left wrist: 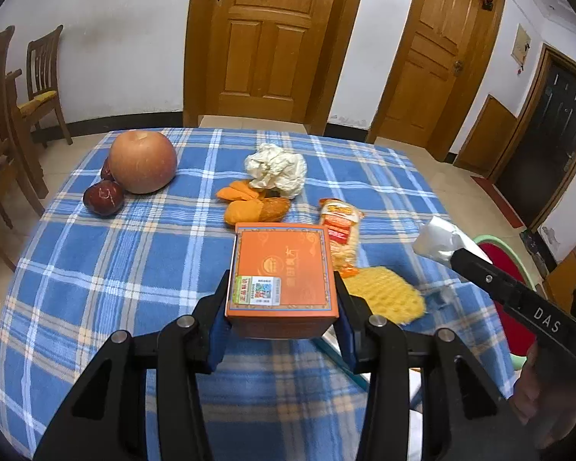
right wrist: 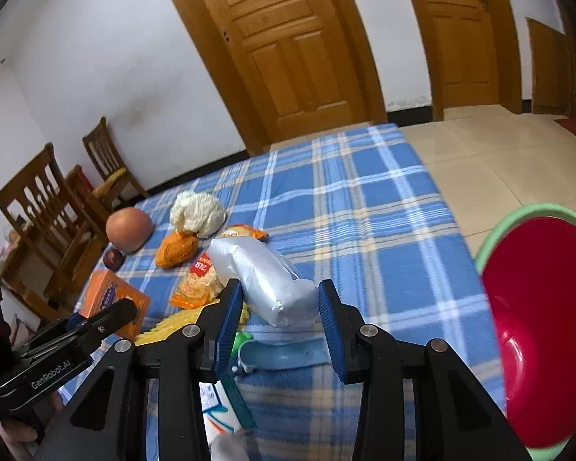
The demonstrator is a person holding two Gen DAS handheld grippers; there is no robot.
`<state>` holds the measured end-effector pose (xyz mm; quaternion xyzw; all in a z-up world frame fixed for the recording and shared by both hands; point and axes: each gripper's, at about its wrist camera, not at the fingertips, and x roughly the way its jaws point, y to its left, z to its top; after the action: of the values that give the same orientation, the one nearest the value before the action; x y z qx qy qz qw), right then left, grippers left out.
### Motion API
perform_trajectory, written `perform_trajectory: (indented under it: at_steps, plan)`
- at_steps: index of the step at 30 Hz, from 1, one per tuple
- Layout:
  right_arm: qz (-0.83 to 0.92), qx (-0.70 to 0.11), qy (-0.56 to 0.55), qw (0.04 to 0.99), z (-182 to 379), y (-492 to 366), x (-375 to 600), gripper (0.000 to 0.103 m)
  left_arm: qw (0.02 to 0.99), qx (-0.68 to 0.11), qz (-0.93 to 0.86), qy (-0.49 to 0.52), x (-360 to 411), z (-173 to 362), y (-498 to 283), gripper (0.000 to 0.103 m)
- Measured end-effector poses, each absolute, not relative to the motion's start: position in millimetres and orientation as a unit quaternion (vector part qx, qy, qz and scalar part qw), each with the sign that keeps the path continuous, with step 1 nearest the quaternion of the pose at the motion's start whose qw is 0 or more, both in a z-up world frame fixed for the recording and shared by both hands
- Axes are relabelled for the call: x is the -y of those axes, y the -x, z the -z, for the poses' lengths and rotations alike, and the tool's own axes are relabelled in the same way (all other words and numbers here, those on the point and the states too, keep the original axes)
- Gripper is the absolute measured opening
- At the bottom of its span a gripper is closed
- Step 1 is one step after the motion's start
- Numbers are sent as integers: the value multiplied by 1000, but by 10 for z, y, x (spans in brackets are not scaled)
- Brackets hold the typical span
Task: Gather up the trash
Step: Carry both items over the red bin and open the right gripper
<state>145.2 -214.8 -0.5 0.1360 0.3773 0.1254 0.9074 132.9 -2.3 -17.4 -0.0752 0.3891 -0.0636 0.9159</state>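
My left gripper (left wrist: 282,307) is shut on an orange box (left wrist: 282,269) and holds it over the blue plaid table (left wrist: 115,269). The box also shows in the right wrist view (right wrist: 113,299). My right gripper (right wrist: 278,315) is shut on a silver foil wrapper (right wrist: 265,280), lifted above the table; the wrapper also shows in the left wrist view (left wrist: 439,242). A crumpled white tissue (left wrist: 276,169), orange peels (left wrist: 255,203), a snack packet (left wrist: 340,234) and a yellow foam net (left wrist: 388,294) lie on the table.
A large apple (left wrist: 142,161) and red dates (left wrist: 103,198) sit at the table's far left. A red bin with a green rim (right wrist: 537,326) stands beside the table's right edge. Wooden chairs (left wrist: 4,115) stand at the left. A blue-green plastic object (right wrist: 276,357) lies under my right gripper.
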Motion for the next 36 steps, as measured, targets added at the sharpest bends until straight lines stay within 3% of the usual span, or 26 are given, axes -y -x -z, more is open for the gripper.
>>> perform_trajectory:
  at_steps: [19, 36]
  plan:
    - [-46, -351, -192, 915, -217, -562, 2871, 41, 911, -385, 139, 50, 746, -74, -926, 46]
    - [43, -344, -218, 912, -72, -233, 3611, 42, 893, -398, 208, 11, 1612, -24, -873, 46]
